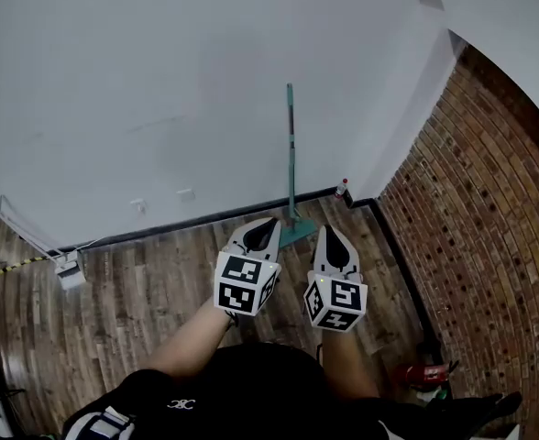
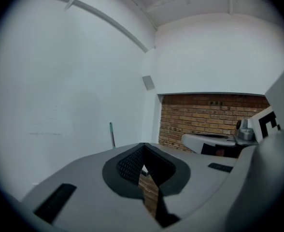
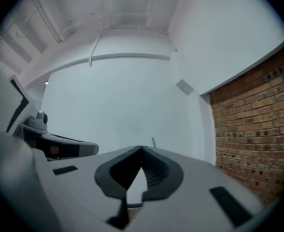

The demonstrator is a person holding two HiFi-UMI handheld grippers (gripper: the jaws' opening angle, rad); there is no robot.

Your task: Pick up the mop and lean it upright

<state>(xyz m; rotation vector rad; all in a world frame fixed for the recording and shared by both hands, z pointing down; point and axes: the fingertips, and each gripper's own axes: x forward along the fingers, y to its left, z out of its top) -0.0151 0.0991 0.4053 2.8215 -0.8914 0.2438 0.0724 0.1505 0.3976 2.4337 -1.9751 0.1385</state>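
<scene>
Completion of the task is judged to be at hand: the mop (image 1: 291,154) is seen standing upright, its green handle leant against the white wall (image 1: 159,90) and its flat head set on the wooden floor (image 1: 150,291) at the dark skirting, near the corner where the brick wall (image 1: 471,200) begins. It is touched by neither claw.

The left claw (image 1: 269,221) is held low in front of the person with its jaws brought together and nothing between them. The right claw (image 1: 328,230) is held just beside it, likewise closed and empty. Both are pointed towards the mop's foot but are kept apart from it. In the left gripper view only the upper part of the handle (image 2: 111,134) is shown above the claw body. In the right gripper view only its tip (image 3: 153,142) is shown.

No further grasp seems to be called for. If anything is needed next, it is judged to be a check that the handle rests steadily against the wall, since a flat head on smooth boards could slide.

One mop is counted, and two claws. One small object, possibly a red-capped bottle (image 1: 342,188), is made out at the skirting just to the right of the mop, too small to name with confidence. One fire extinguisher (image 1: 430,374) is seen lying on the floor by the brick wall.
</scene>
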